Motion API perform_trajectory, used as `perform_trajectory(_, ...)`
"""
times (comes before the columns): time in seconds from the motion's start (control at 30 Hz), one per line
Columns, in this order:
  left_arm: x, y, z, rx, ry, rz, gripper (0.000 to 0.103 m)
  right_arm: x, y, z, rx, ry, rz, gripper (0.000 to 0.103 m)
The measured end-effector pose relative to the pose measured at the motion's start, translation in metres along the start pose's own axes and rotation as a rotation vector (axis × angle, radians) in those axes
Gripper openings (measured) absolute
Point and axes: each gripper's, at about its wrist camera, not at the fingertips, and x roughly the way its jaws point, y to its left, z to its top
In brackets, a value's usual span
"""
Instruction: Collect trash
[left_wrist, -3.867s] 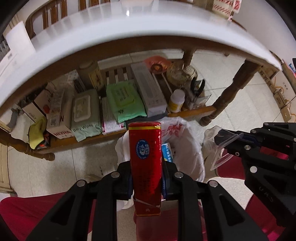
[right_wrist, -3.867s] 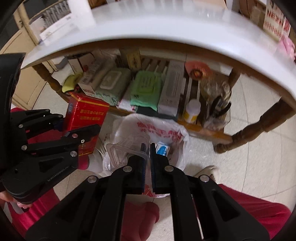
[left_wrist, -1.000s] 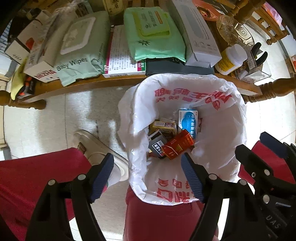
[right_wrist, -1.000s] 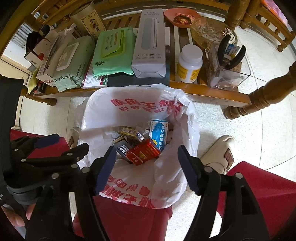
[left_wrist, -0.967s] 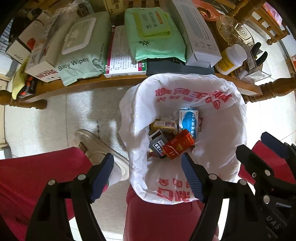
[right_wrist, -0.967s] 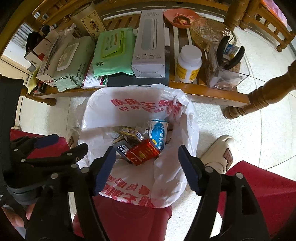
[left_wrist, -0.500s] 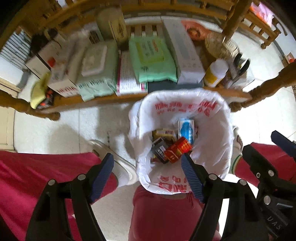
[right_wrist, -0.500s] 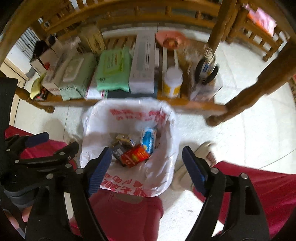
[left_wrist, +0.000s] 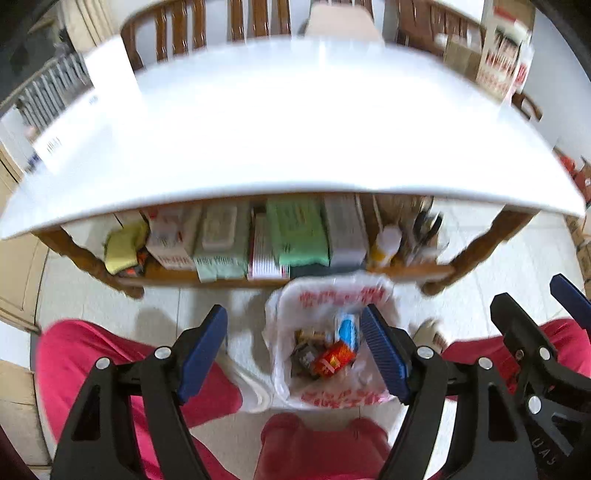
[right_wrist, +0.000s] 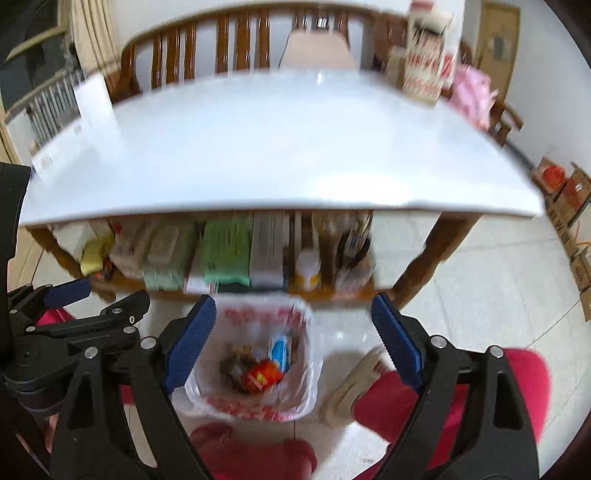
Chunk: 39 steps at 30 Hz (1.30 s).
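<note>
A white trash bag with red print (left_wrist: 334, 397) (right_wrist: 258, 314) stands on the floor between a seated person's knees. In it lie a red box (left_wrist: 334, 363) (right_wrist: 264, 373), a blue-and-white box (left_wrist: 347, 328) (right_wrist: 279, 349) and other small packs. My left gripper (left_wrist: 293, 310) hangs high above the bag, open and holding nothing. My right gripper (right_wrist: 293, 299) is also well above the bag, its jaws still opening with nothing between them. Each gripper shows at the edge of the other's view.
The white tabletop (left_wrist: 295, 129) (right_wrist: 277, 147) fills the upper half of both views. The wooden shelf (left_wrist: 221, 282) under it holds a green wipes pack (left_wrist: 299, 236), boxes and a white bottle (right_wrist: 307, 271). Red-trousered legs (left_wrist: 110, 354) and a slipper (right_wrist: 354, 384) flank the bag.
The red box and clear plastic held earlier are out of my grippers; the red box lies in the bag. Both grippers have risen and tilted up, bringing the tabletop into view. The right jaws widened.
</note>
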Motion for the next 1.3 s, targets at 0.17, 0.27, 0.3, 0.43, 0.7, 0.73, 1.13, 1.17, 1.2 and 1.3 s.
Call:
perform_trajectory(0.17, -0.063, 0.004, 0.017, -0.029, -0.173, 0.021, 0.078, -0.054, -0.002, 0.022, 0.002, -0.169, -0.021, 0.09)
perform_trajectory(0.27, -0.098, 0.01, 0.025, -0.052, -0.273, 0.028, 0.082, -0.084, -0.001, 0.033, 0.007, -0.263, -0.032, 0.094)
perform_trajectory(0.3, -0.108, 0.011, 0.026, -0.056, -0.298, 0.024, 0.083, -0.092, -0.002, 0.036, 0.012, -0.288, -0.03, 0.094)
perform_trajectory(0.43, -0.153, 0.013, 0.03, -0.064, -0.418, 0.062, 0.089, -0.131, -0.003, 0.045, 0.019, -0.401, -0.039, 0.096)
perform_trajectory(0.7, -0.213, 0.02, 0.03, -0.101, -0.581, 0.1, 0.095, -0.185, -0.003, 0.053, 0.034, -0.546, -0.053, 0.096)
perform_trajectory(0.73, -0.218, 0.021, 0.03, -0.105, -0.588, 0.091, 0.095, -0.191, -0.002, 0.054, 0.032, -0.558, -0.058, 0.096)
perform_trajectory(1.13, -0.248, 0.025, 0.019, -0.137, -0.653, 0.081, 0.095, -0.214, 0.0, 0.05, 0.034, -0.602, -0.084, 0.096)
perform_trajectory(1.17, -0.25, 0.025, 0.018, -0.139, -0.66, 0.088, 0.095, -0.215, 0.0, 0.05, 0.034, -0.6, -0.084, 0.096)
perform_trajectory(1.2, -0.251, 0.024, 0.018, -0.137, -0.663, 0.094, 0.095, -0.215, -0.001, 0.05, 0.035, -0.597, -0.086, 0.096)
perform_trajectory(1.3, -0.253, 0.023, 0.019, -0.129, -0.647, 0.091, 0.095, -0.217, -0.001, 0.047, 0.038, -0.598, -0.086, 0.096)
